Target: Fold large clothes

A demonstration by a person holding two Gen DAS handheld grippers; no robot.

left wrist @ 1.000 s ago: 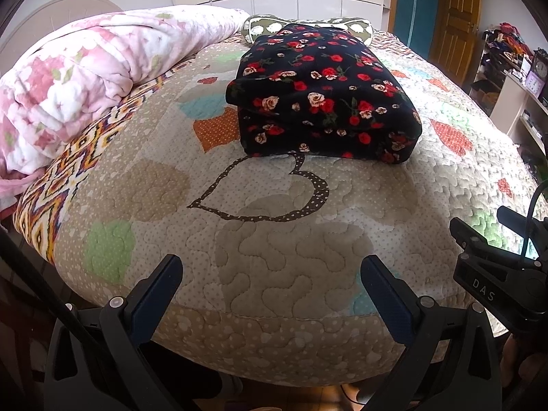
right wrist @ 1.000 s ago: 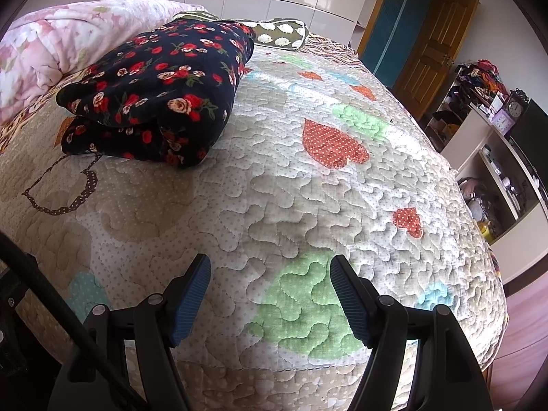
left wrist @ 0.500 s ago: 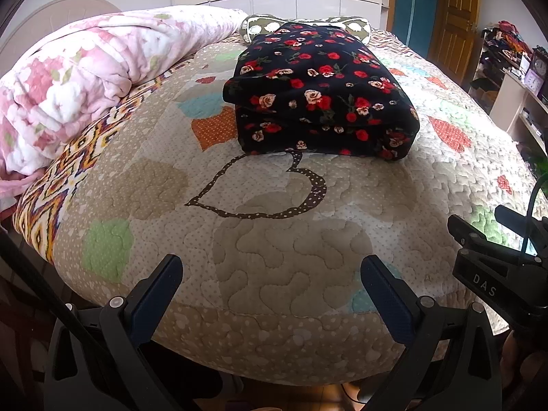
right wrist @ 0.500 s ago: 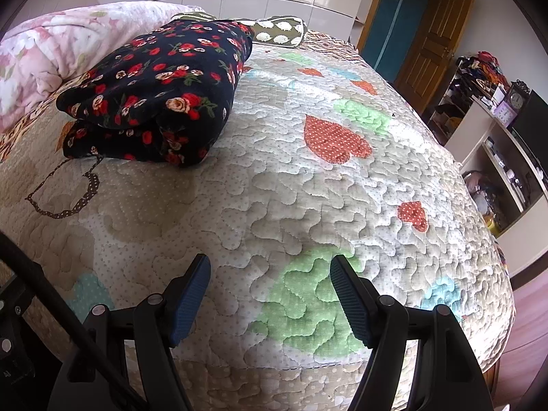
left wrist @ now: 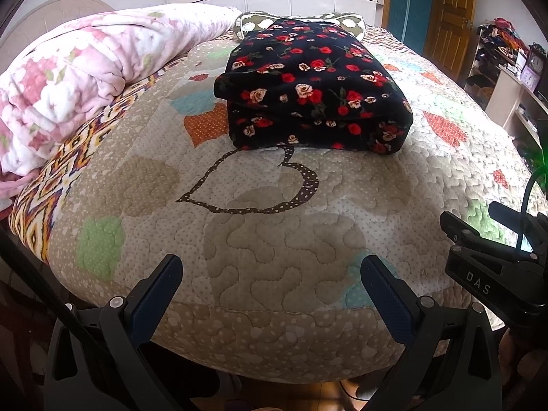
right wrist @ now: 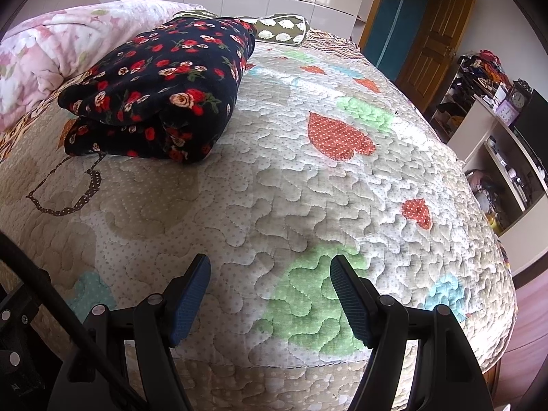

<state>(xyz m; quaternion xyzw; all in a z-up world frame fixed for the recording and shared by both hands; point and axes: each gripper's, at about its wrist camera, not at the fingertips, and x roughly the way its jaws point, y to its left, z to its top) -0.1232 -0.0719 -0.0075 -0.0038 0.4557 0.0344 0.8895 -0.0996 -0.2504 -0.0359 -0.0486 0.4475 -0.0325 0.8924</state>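
A black garment with red and cream roses lies folded into a thick rectangular stack on the quilted bed; it also shows in the right wrist view at the upper left. My left gripper is open and empty, held near the foot edge of the bed, well short of the garment. My right gripper is open and empty, over a green patch near the foot edge, to the right of the garment. The body of the right gripper shows at the right edge of the left wrist view.
A rolled pink floral blanket lies along the bed's left side. A patterned pillow sits at the head. Shelves with a clock and clutter stand to the right, a wooden door beyond.
Both grippers have dropped slightly and pulled back toward the foot of the bed; the folded garment has not moved. Both stay open.
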